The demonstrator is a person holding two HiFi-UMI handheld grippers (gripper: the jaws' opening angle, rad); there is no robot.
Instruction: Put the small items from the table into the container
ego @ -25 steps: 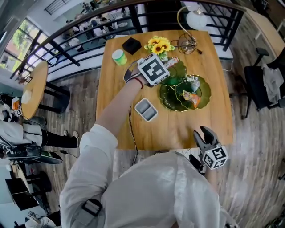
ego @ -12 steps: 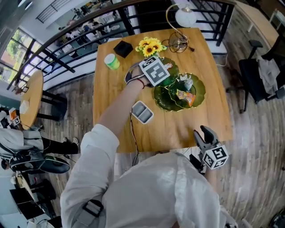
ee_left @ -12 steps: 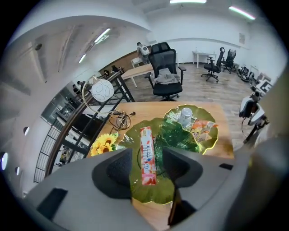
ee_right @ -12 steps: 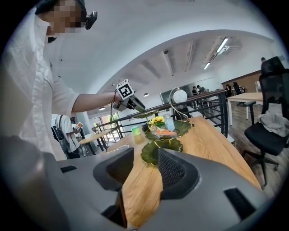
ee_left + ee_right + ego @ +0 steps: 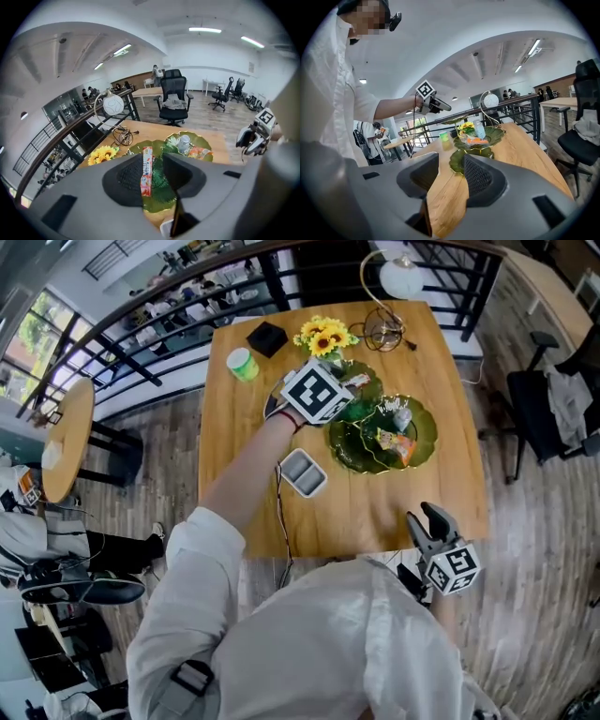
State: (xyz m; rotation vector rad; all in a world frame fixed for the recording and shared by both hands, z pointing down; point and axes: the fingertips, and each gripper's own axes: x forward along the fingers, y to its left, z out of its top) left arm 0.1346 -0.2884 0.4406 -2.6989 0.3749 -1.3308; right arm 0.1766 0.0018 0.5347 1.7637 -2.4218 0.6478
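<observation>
The left gripper (image 5: 154, 164), jaws apart, hovers over the candy stick (image 5: 146, 171) at frame centre: probably light, slippery wrapper; pinch mid-length.

A bunch of yellow sunflowers (image 5: 326, 335) stands between a black box (image 5: 268, 337) at its left and the foot of a lamp (image 5: 399, 278) at its right. The lamp has a thin curved golden stem and a round white shade. A small green cup (image 5: 243, 363) stands near the black box. Behind them runs a black railing (image 5: 274, 282). Further left, a round wooden side table (image 5: 70, 432) stands on the plank floor (image 5: 534, 549). At the right, a dark office chair (image 5: 532, 423) carries a grey cloth.
</observation>
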